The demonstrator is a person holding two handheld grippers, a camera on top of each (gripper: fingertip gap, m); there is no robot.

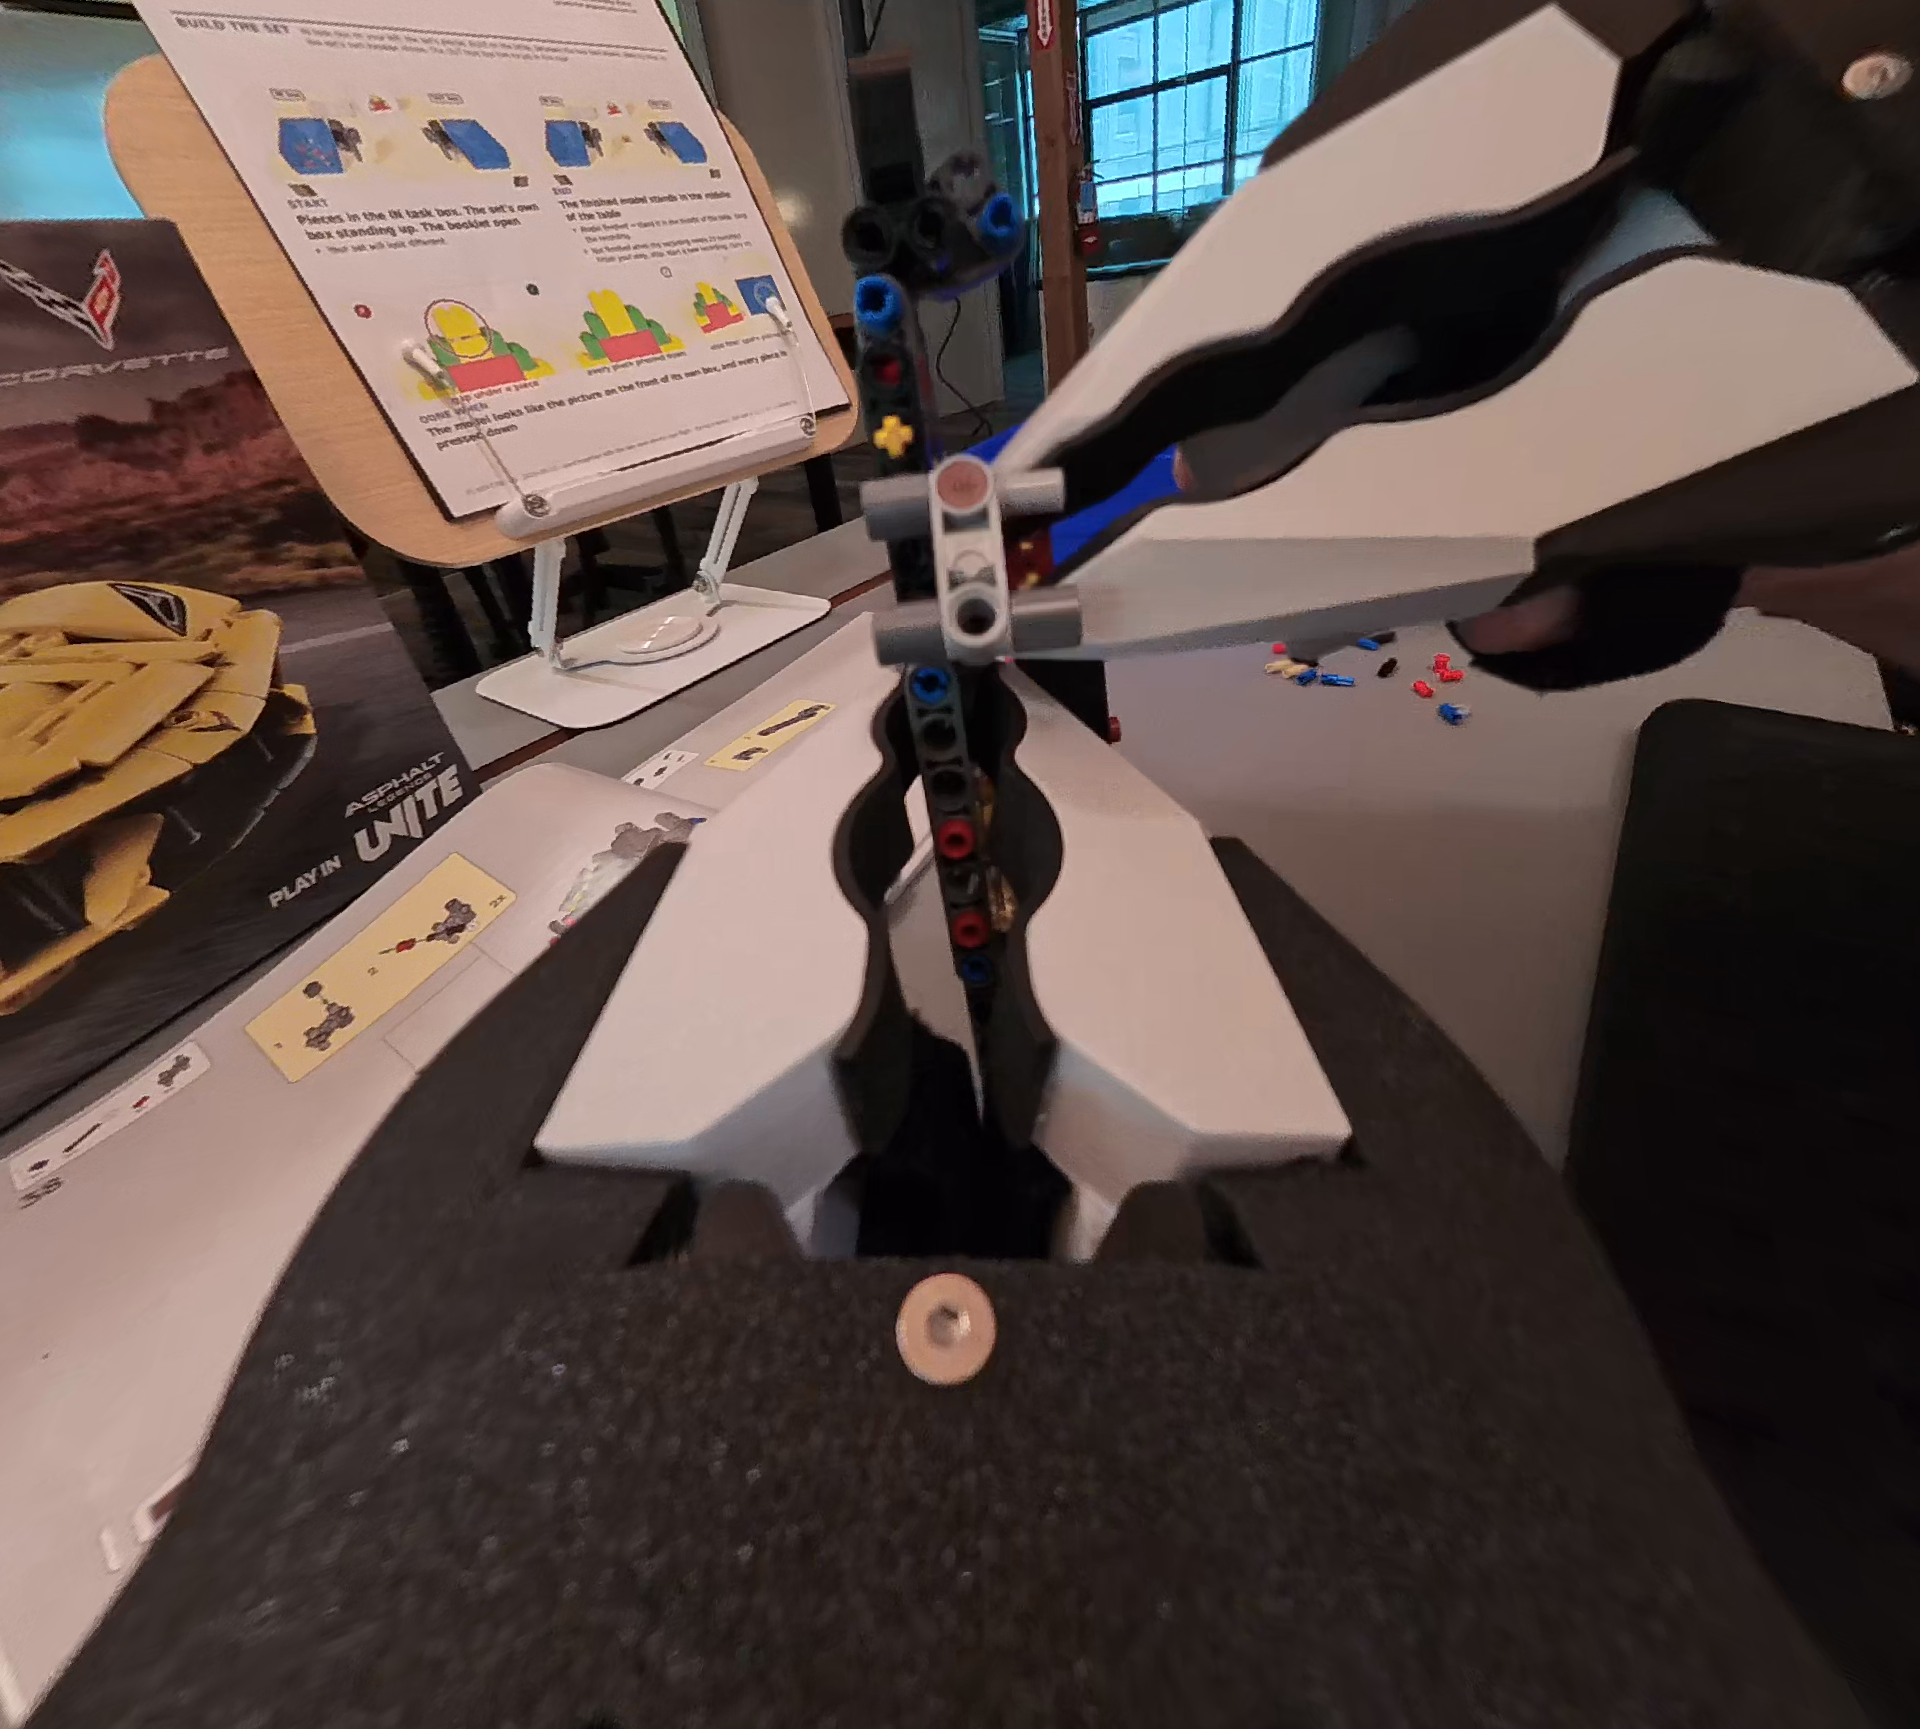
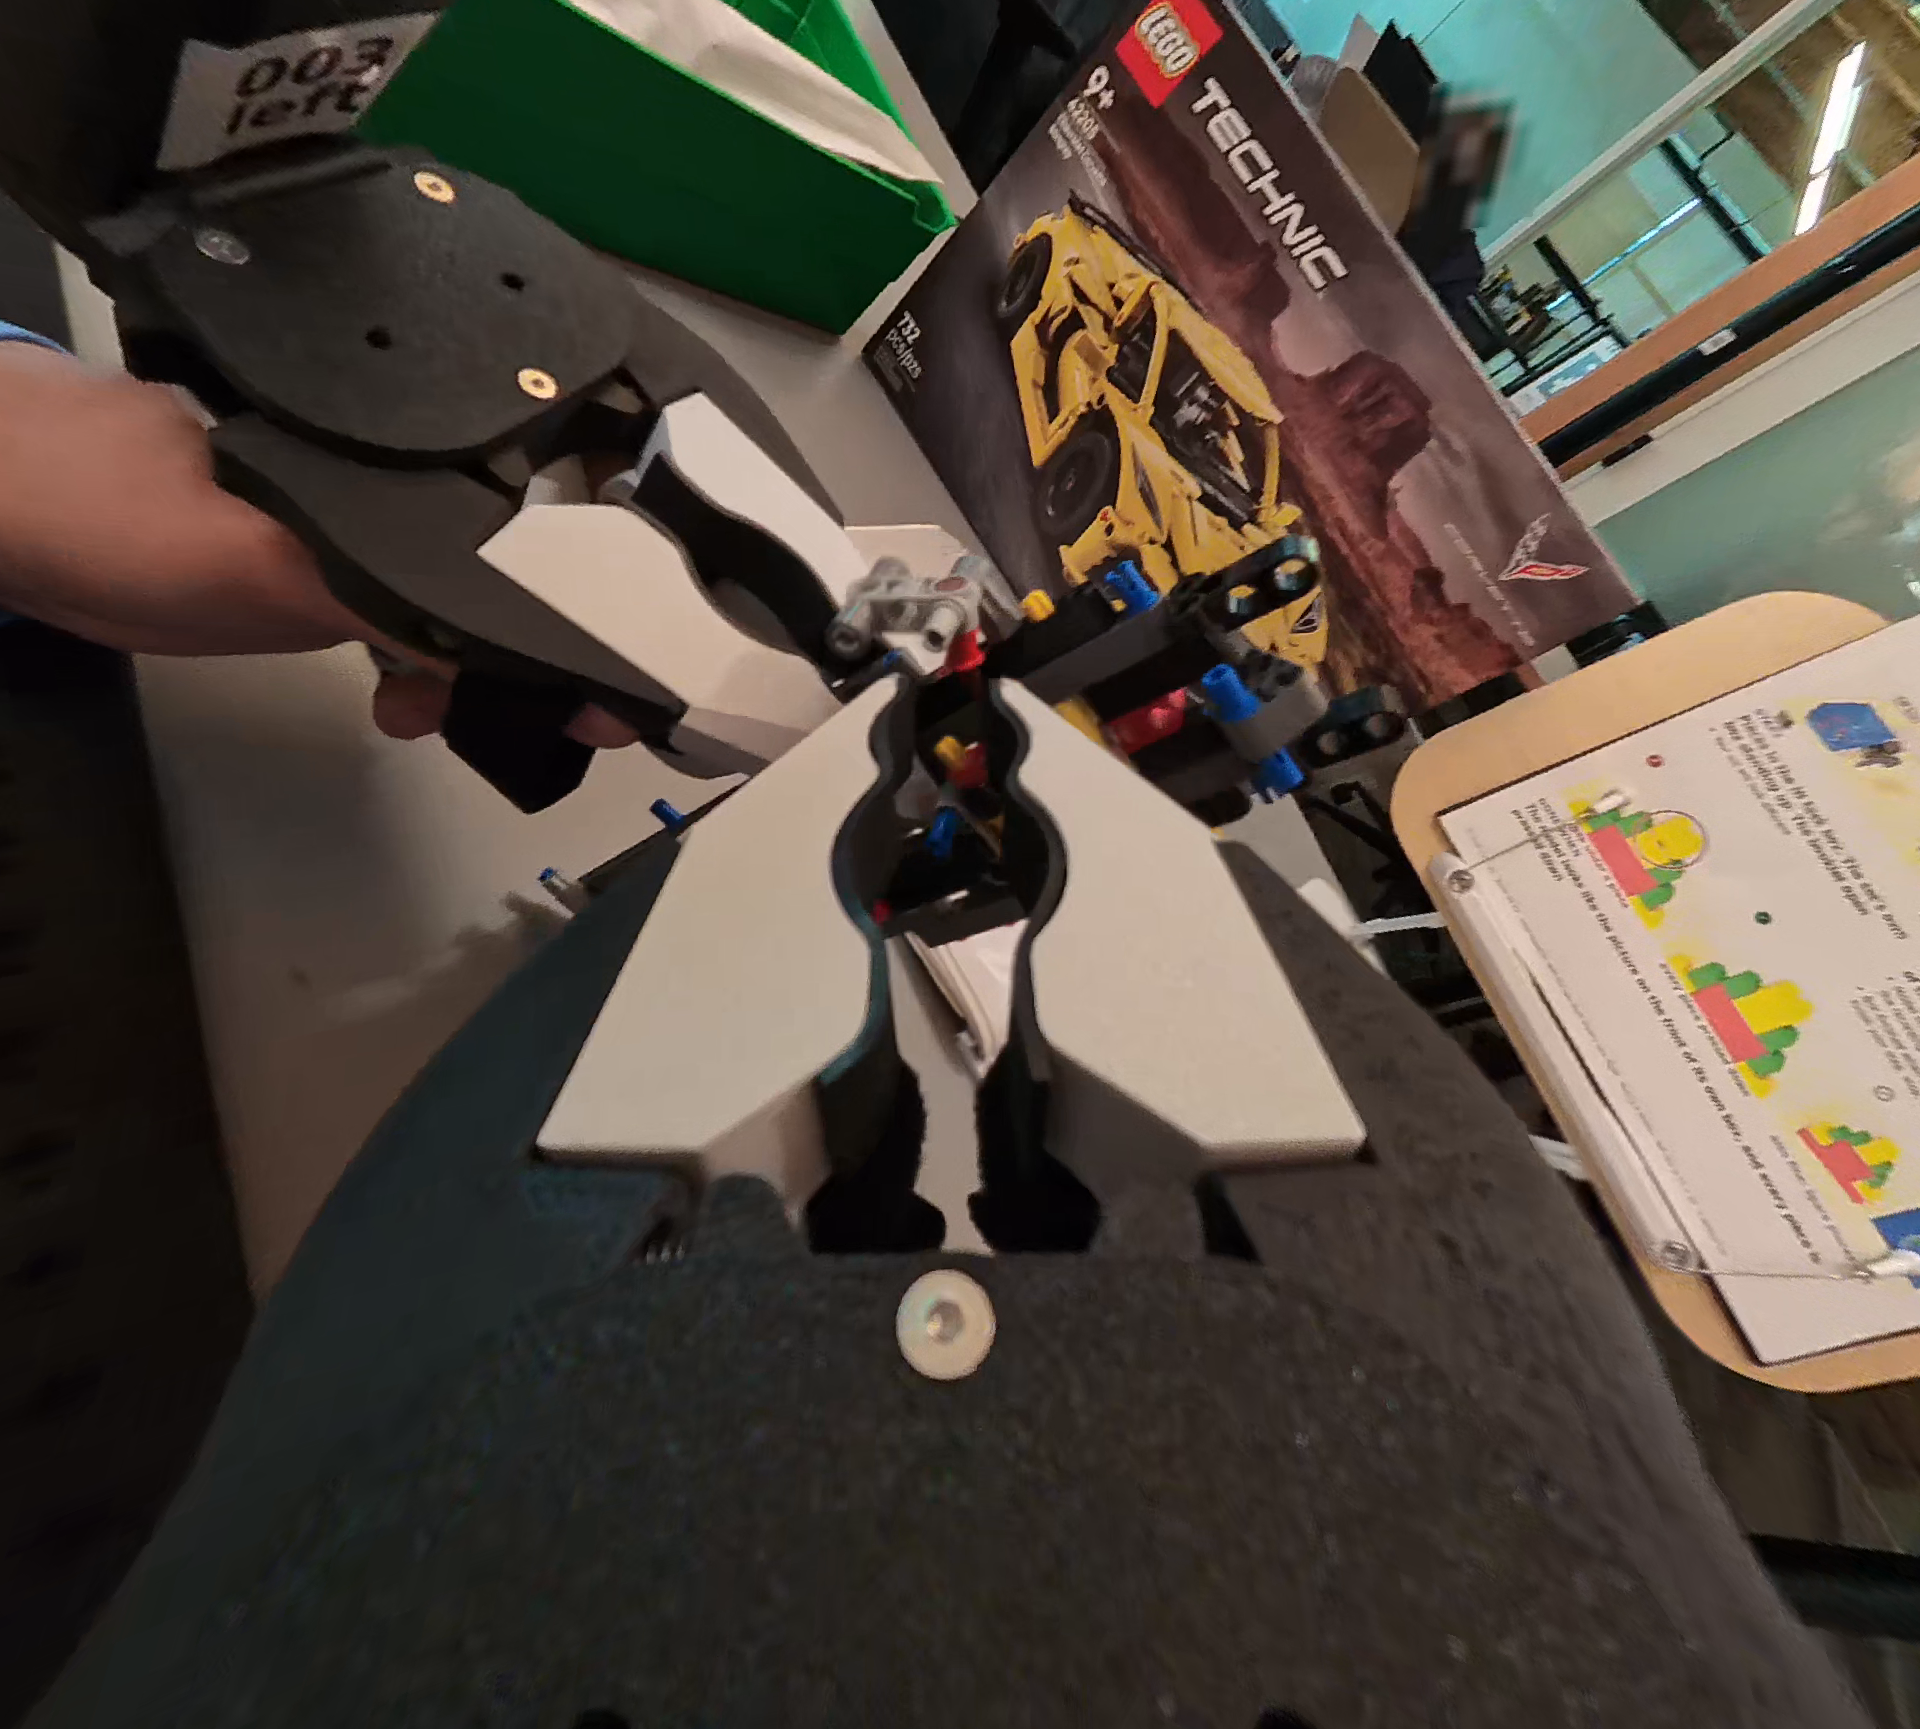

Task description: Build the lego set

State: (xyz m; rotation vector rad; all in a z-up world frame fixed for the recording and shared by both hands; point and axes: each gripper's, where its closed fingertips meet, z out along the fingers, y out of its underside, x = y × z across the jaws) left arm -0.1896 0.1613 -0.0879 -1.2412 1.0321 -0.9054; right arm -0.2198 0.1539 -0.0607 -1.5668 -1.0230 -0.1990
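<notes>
A black Technic beam assembly [image 1: 940, 806] with red and blue pins is held in the air above the table. My left gripper [image 1: 951, 692] is shut on its lower end. A light grey connector [image 1: 971, 557] sits on the beam just beyond my left fingertips. My right gripper [image 1: 1044, 541] comes in from the upper right, shut on a blue and red part of the same assembly. In the right wrist view my right gripper [image 2: 948, 703] is shut on the black assembly [image 2: 1122, 651]. There the left gripper [image 2: 831, 661] meets it from the left at the grey connector [image 2: 914, 614].
The set's box with a yellow car [image 1: 156, 744] stands at the left, also in the right wrist view [image 2: 1195, 432]. An instruction sheet on a wooden stand [image 1: 499, 225] is behind. An open booklet [image 1: 364, 952] lies below. Loose pins [image 1: 1371, 671] lie on the table. A green bin [image 2: 644, 121] is far left. Only a small space, under 4 cm, lies between the two pairs of fingers.
</notes>
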